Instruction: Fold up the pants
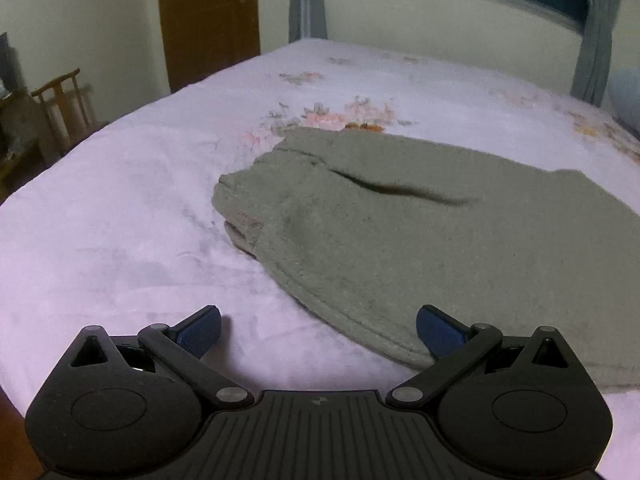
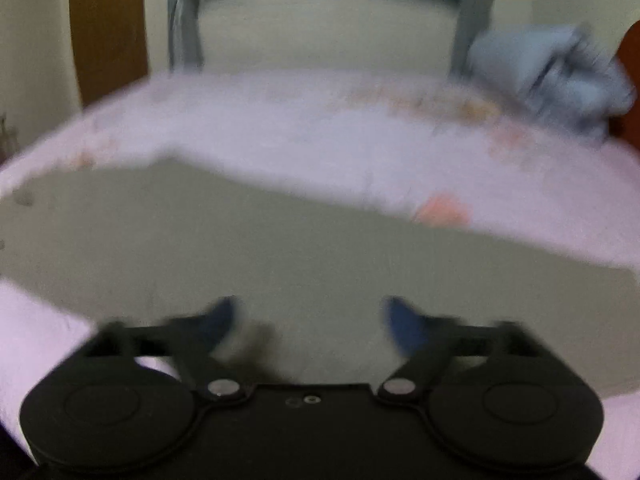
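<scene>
pants [image 1: 400,240] lie folded on the bed [image 1: 120,240]. left gripper [image 1: 318,330] and right gripper [image 2: 310,326]: jaws wide, empty. grip both near corners evenly; fold flat.

Bed [image 1: 120,208]: wide bare sheet seen left of pants [image 1: 420,232] and in front; approach from near edge and left side unobstructed. Strip of free sheet also noted beyond pants, toward window wall. Pants lie flat, low; no obstruction above them. Left gripper [image 1: 318,330]: jaws spread, nothing between, right finger just at pants' near hem. Right gripper [image 2: 310,320]: jaws apart over pants, view blurred, contact not determinable. Obstacles: grey bundle [image 2: 552,76] on far right of bed; chair [image 1: 64,104] off bed at left; curtains [image 1: 596,40] behind.
</scene>
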Demonstrator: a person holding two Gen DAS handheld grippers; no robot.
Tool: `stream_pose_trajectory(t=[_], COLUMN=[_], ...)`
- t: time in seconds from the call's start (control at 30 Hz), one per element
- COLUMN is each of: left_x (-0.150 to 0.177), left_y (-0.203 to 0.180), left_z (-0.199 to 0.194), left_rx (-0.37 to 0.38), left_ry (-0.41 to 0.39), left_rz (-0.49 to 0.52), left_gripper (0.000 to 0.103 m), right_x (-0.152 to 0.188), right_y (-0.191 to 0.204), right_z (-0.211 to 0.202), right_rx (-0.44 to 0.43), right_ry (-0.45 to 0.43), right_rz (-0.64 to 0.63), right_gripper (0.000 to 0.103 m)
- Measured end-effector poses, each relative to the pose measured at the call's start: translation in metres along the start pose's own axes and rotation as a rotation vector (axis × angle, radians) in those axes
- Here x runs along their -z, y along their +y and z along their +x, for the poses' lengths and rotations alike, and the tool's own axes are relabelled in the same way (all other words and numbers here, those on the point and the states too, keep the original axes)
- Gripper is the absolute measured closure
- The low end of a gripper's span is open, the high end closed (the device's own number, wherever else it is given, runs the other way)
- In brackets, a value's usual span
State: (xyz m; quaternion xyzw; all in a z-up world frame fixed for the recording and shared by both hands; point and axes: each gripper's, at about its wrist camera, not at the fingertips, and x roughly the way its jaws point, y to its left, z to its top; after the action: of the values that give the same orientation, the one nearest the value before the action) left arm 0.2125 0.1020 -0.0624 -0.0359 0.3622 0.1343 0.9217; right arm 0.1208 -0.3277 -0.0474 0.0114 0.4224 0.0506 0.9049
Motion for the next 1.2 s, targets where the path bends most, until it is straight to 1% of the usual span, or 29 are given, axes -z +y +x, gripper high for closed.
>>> stream_pose_trajectory(t=[0.03, 0.07, 0.1, 0.13, 0.17, 0.2, 0.27, 0.3, 0.37, 0.43, 0.47, 0.53, 0.57, 0.63, 0.7, 0.77, 0.8, 0.9, 0.93, 1.0, 1.07, 1.13, 1.2], left_x=[-0.001, -0.002, -0.002, -0.001, -0.001, -0.002, -0.007, -0.01, -0.011, -0.008, -0.005, -0.001, -0.001, -0.003, -0.008, -0.017, -0.022, -0.039, -0.043, -0.048, -0.051, -0.052, -0.053], left_y=[0.0, -0.002, -0.006, -0.011, -0.019, -0.026, -0.046, -0.054, -0.076, -0.102, -0.115, -0.135, -0.14, -0.14, -0.122, -0.092, -0.075, -0.017, 0.001, 0.034, 0.052, 0.057, 0.058], left_z=[-0.004, -0.009, -0.016, -0.023, -0.029, -0.031, -0.032, -0.034, -0.042, -0.052, -0.054, -0.049, -0.048, -0.043, -0.045, -0.042, -0.04, -0.024, -0.019, -0.01, 0.003, 0.014, 0.022], left_rx=[0.007, 0.019, 0.026, 0.031, 0.042, 0.053, 0.078, 0.099, 0.146, 0.185, 0.198, 0.225, 0.223, 0.175, 0.126, 0.073, 0.038, -0.094, -0.127, -0.175, -0.164, -0.13, -0.106], left_ry=[0.001, -0.004, -0.026, -0.052, -0.07, -0.078, -0.074, -0.069, -0.083, -0.11, -0.117, -0.101, -0.089, -0.086, -0.112, -0.125, -0.124, -0.114, -0.105, -0.07, -0.034, -0.022, -0.021], left_rz=[-0.015, -0.019, -0.009, 0.008, 0.032, 0.053, 0.08, 0.084, 0.109, 0.171, 0.198, 0.224, 0.227, 0.198, 0.137, 0.078, 0.058, -0.01, -0.041, -0.106, -0.134, -0.143, -0.163], left_gripper=[0.0, 0.0, 0.0, 0.0, 0.0, 0.0, 0.0, 0.0, 0.0, 0.0, 0.0, 0.0, 0.0, 0.0, 0.0, 0.0, 0.0, 0.0, 0.0, 0.0, 0.0, 0.0, 0.0], right_x=[0.002, 0.0, -0.002, -0.003, -0.004, -0.006, -0.008, -0.009, -0.003, 0.005, 0.011, 0.02, 0.019, 0.006, -0.024, -0.057, -0.076, -0.128, -0.143, -0.167, -0.184, -0.197, -0.194], right_y=[-0.008, -0.016, -0.025, -0.036, -0.049, -0.059, -0.082, -0.094, -0.123, -0.161, -0.177, -0.196, -0.197, -0.186, -0.165, -0.14, -0.125, -0.064, -0.045, -0.006, 0.026, 0.05, 0.065], right_z=[-0.001, -0.008, -0.019, -0.034, -0.047, -0.059, -0.079, -0.089, -0.107, -0.12, -0.124, -0.128, -0.127, -0.12, -0.099, -0.078, -0.063, -0.02, -0.004, 0.027, 0.052, 0.081, 0.093], right_rx=[-0.026, -0.052, -0.067, -0.068, -0.052, -0.029, 0.011, 0.03, 0.113, 0.198, 0.228, 0.25, 0.228, 0.139, 0.004, -0.154, -0.219, -0.374, -0.402, -0.41, -0.418, -0.438, -0.429], right_ry=[-0.025, -0.037, -0.067, -0.123, -0.173, -0.203, -0.27, -0.299, -0.345, -0.361, -0.348, -0.34, -0.346, -0.363, -0.338, -0.312, -0.298, -0.206, -0.183, -0.155, -0.127, -0.099, -0.075], right_rz=[0.033, 0.062, 0.1, 0.145, 0.181, 0.2, 0.218, 0.224, 0.259, 0.343, 0.387, 0.411, 0.399, 0.343, 0.271, 0.215, 0.193, 0.123, 0.103, 0.041, 0.003, -0.027, -0.056], right_gripper=[0.013, 0.017, 0.025, 0.02, 0.017, 0.012, 0.007, 0.006, 0.006, 0.006, 0.006, 0.006, 0.006, 0.006, 0.006, 0.006, 0.006, 0.006, 0.006, 0.007, 0.01, 0.015, 0.019])
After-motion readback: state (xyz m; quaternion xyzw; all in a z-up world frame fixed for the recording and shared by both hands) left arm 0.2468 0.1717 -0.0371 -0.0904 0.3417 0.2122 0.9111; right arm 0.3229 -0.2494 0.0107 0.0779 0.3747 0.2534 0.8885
